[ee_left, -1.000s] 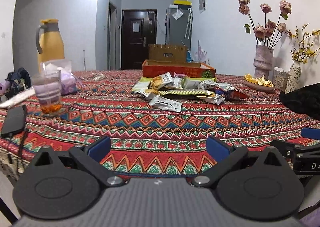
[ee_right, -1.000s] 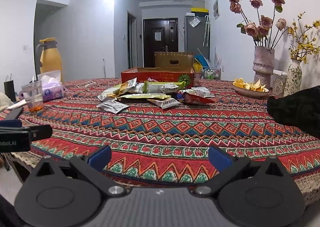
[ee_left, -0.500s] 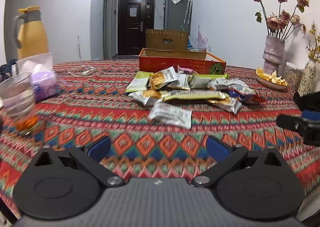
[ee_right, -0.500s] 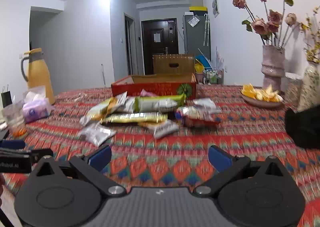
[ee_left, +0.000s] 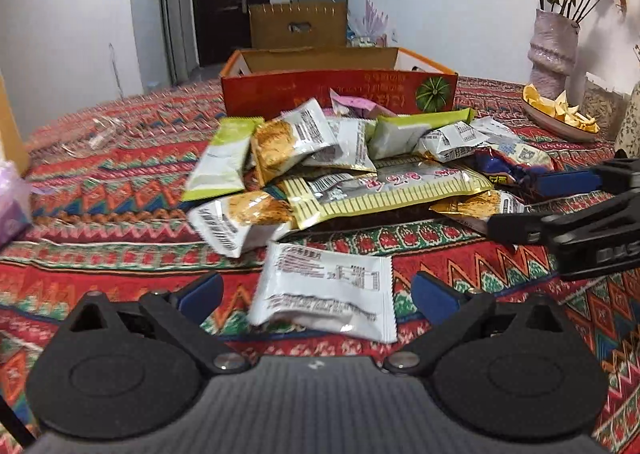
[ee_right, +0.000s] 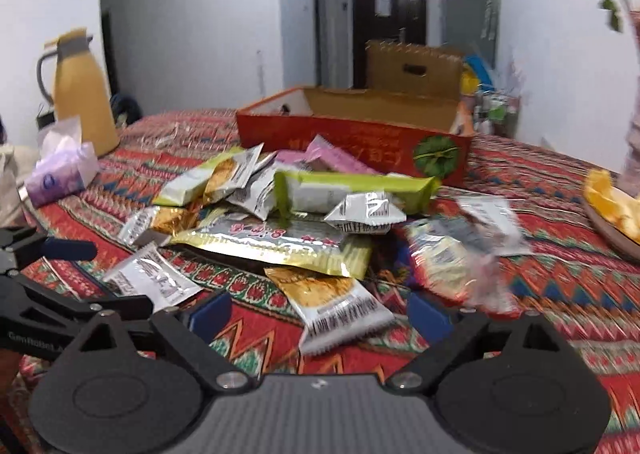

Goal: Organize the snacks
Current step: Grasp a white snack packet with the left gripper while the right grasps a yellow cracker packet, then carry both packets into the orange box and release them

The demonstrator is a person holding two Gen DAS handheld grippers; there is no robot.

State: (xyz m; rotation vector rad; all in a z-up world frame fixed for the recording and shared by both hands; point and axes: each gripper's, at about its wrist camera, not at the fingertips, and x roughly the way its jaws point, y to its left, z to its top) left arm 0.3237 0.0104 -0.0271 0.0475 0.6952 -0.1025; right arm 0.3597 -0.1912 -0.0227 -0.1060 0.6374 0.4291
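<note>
A pile of snack packets [ee_left: 360,174] lies on the patterned tablecloth in front of an open orange-red cardboard box [ee_left: 340,94]. My left gripper [ee_left: 318,292] is open, and a white packet [ee_left: 324,306] lies flat between its blue pads without touching them. In the right wrist view, my right gripper [ee_right: 320,312] has its jaws closing around a gold-and-white packet [ee_right: 340,306]; the pads stand clear of it. The box [ee_right: 360,138] sits behind the pile [ee_right: 280,214]. Each gripper also shows at the edge of the other's view: the right gripper [ee_left: 528,206] and the left gripper [ee_right: 104,278].
A yellow thermos jug [ee_right: 80,90] and a tissue pack [ee_right: 60,174] stand at the table's left. A dish of orange peel [ee_left: 560,114] and a vase of dried roses [ee_left: 554,46] stand at the right. A second brown carton [ee_left: 298,24] is behind the box.
Both grippers have moved forward over the table up to the snack pile, so a packet now lies between each pair of fingers. The right jaws have narrowed a little.
</note>
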